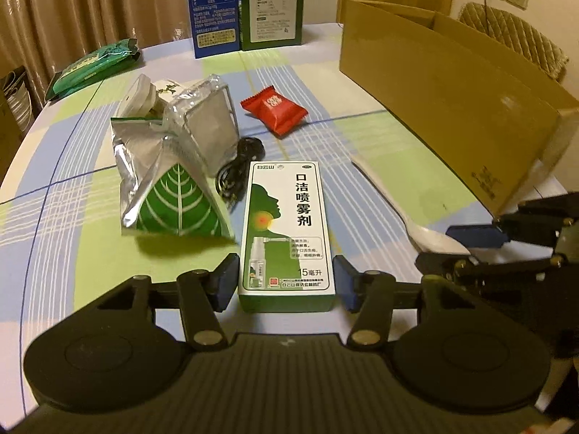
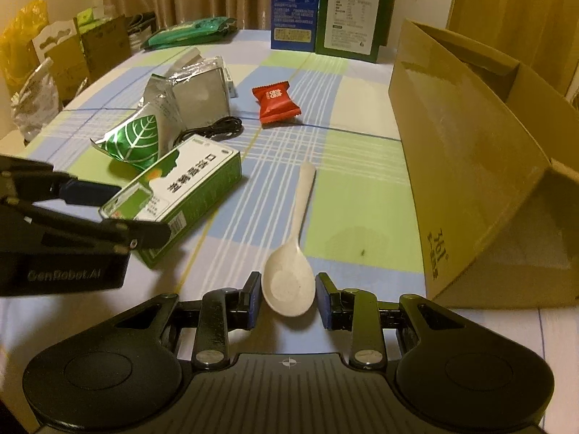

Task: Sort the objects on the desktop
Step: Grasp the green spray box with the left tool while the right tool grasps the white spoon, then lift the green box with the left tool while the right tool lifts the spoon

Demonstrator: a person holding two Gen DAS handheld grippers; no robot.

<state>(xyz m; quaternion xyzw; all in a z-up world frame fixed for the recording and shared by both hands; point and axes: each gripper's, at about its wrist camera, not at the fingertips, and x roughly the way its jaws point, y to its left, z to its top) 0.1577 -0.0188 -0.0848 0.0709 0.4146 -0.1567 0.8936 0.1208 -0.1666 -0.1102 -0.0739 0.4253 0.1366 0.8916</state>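
A green and white spray medicine box lies flat on the checked tablecloth. My left gripper is open, with its blue pads either side of the box's near end. The box also shows in the right wrist view. A white plastic spoon lies bowl toward me. My right gripper is open with its pads flanking the spoon's bowl, small gaps on both sides. The spoon also shows in the left wrist view. A red candy wrapper, silver foil bags and a black cable lie further back.
An open cardboard box stands on the right, close to the spoon. A blue carton and a green carton stand at the table's far edge. A green packet lies far left. Bags stand beyond the table's left edge.
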